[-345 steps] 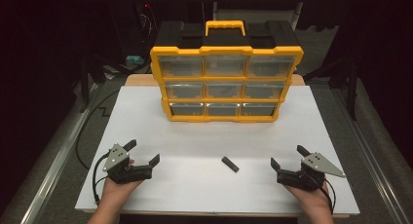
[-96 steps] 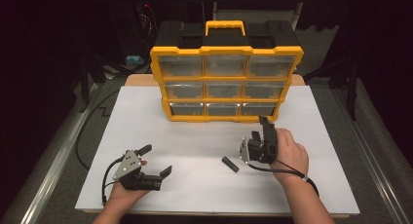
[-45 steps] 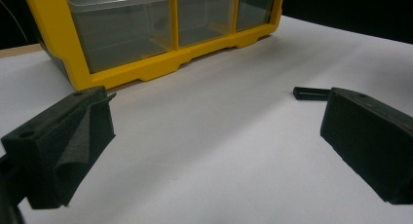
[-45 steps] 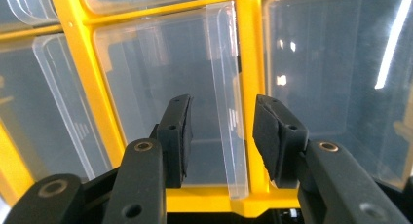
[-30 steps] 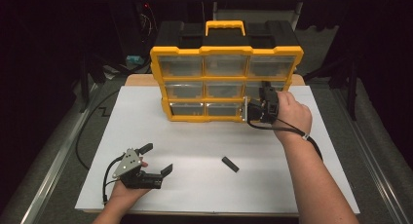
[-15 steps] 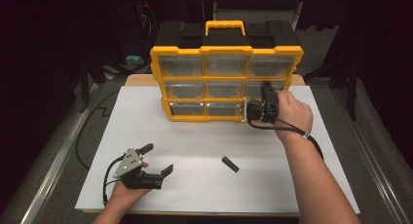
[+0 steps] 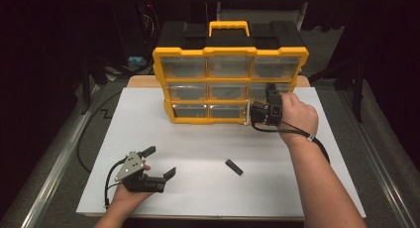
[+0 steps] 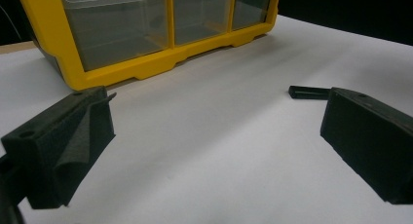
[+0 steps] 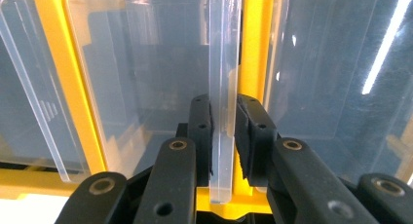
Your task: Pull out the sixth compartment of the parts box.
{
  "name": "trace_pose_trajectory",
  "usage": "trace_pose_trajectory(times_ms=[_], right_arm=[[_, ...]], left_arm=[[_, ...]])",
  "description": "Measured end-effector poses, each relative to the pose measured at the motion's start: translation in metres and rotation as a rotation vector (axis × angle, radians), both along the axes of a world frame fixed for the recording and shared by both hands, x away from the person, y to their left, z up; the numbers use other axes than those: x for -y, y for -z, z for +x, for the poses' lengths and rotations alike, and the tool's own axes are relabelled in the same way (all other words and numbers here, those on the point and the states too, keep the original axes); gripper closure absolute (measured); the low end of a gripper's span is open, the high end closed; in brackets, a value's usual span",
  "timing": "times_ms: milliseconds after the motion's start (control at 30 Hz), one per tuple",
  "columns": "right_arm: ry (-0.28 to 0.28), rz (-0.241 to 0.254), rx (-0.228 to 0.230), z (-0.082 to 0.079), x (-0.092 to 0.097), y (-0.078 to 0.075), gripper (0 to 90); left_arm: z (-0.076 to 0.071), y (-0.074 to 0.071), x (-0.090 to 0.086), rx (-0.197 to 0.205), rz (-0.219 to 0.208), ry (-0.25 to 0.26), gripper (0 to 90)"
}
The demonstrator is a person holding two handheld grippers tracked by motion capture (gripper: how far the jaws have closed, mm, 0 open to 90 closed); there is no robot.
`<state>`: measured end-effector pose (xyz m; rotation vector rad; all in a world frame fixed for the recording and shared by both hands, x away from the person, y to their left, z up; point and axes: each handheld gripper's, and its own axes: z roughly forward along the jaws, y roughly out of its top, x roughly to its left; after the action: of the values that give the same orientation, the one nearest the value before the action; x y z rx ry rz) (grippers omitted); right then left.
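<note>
A lab-like recording bench: white tabletop amid black surroundings, metal rails, loose cables.

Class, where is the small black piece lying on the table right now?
In the high view, the small black piece lies loose on the white table, right of the left gripper.

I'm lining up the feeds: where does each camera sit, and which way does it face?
High view: above the person's side, facing forward and down on the table and organizer; both forearms and claws show.
Left gripper view: on the left claw, low over the table, facing the organizer's bottom drawers; its jaws stand apart.
Right gripper view: on the right claw, close against the organizer; its jaws have been closing on a drawer tab.
Shared: the organizer; the black bar in the high and left views.
</note>
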<state>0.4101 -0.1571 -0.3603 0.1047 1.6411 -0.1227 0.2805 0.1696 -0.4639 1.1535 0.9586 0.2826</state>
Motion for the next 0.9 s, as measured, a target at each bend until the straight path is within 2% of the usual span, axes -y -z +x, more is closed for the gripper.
trace_pose_trajectory(times_ms=[333, 367, 600, 800, 833, 900], right_arm=[[-0.013, 0.004, 0.001, -0.016, 0.002, 0.000, 78.7], [-0.008, 0.018, -0.003, -0.018, 0.003, 0.000, 78.7], [-0.021, 0.003, -0.003, -0.025, 0.005, -0.001, 78.7], [-0.023, 0.011, -0.005, -0.037, 0.006, 0.001, 78.8], [-0.028, 0.000, -0.004, -0.038, 0.006, 0.000, 78.8], [-0.027, 0.011, -0.002, -0.040, 0.007, 0.001, 78.9]], left_arm=[[0.000, 0.000, 0.001, 0.001, 0.004, 0.005, 0.3], [0.000, 0.000, 0.001, 0.001, 0.004, 0.005, 0.3], [0.001, 0.000, -0.001, -0.007, -0.007, -0.001, 0.3], [0.001, 0.001, -0.001, -0.012, -0.010, -0.002, 0.3], [0.001, 0.001, -0.001, -0.008, -0.011, -0.001, 0.3], [0.001, 0.000, -0.001, -0.006, -0.013, -0.002, 0.3]])
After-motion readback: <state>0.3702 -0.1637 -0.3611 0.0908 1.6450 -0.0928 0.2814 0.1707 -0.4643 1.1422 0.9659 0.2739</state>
